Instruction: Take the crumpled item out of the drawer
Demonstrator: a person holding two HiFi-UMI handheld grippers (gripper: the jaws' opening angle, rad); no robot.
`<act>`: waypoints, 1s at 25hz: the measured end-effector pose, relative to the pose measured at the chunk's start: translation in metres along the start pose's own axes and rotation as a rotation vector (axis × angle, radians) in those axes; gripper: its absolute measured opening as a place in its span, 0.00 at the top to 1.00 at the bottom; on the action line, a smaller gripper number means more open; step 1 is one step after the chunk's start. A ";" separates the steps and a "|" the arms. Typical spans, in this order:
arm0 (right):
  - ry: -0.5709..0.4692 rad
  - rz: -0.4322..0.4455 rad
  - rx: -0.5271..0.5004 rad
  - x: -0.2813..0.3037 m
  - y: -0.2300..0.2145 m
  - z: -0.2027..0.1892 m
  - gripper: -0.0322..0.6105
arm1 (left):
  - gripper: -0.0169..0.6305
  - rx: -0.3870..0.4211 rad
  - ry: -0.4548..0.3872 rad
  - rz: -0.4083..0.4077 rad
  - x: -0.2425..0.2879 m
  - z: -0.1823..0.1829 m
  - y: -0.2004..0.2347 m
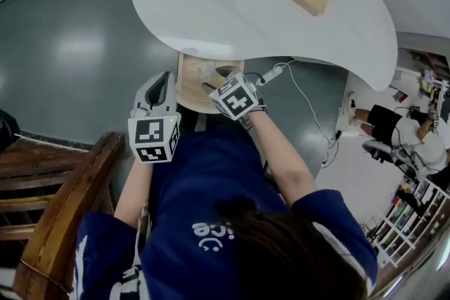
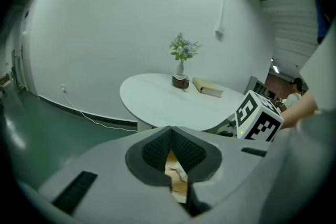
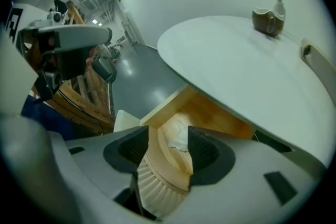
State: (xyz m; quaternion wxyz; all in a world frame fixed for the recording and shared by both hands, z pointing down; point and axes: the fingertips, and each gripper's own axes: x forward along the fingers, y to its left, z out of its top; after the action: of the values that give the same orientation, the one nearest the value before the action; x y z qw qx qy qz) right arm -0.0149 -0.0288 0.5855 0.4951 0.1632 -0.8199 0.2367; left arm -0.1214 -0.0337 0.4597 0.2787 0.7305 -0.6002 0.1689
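**Right Gripper Over Open Drawer, Jaws Apart**

The wooden drawer (image 1: 187, 84) is standing open under the white table (image 1: 211, 3). The crumpled white item (image 3: 178, 136) is lying inside it. The right gripper (image 3: 168, 148) is pointing down into the drawer. Its jaws are standing apart with the item showing between them, and the pads are not pressing on it. The left gripper (image 2: 171, 135) is hovering just beside the drawer's left side, jaws closed on nothing.

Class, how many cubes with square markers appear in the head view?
2. One cube rides the left gripper; the other rides the right gripper at the drawer. None seems hidden.
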 end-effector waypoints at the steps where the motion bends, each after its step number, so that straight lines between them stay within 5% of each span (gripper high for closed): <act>1: 0.018 0.010 -0.023 0.005 0.001 -0.001 0.57 | 0.97 -0.006 0.001 0.012 -0.002 -0.001 0.002; 7: 0.146 0.022 -0.222 0.038 -0.001 -0.008 0.47 | 0.97 -0.024 0.008 0.076 -0.017 -0.008 0.015; 25: 0.364 0.055 -0.714 0.117 -0.016 -0.048 0.41 | 0.97 -0.125 0.048 0.240 -0.053 -0.038 0.033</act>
State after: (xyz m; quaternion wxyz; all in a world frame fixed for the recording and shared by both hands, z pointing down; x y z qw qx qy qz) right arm -0.0253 -0.0195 0.7124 0.6515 -0.0857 -0.7534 -0.0246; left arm -0.1616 0.0269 0.4658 0.3154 0.6304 -0.6859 0.1807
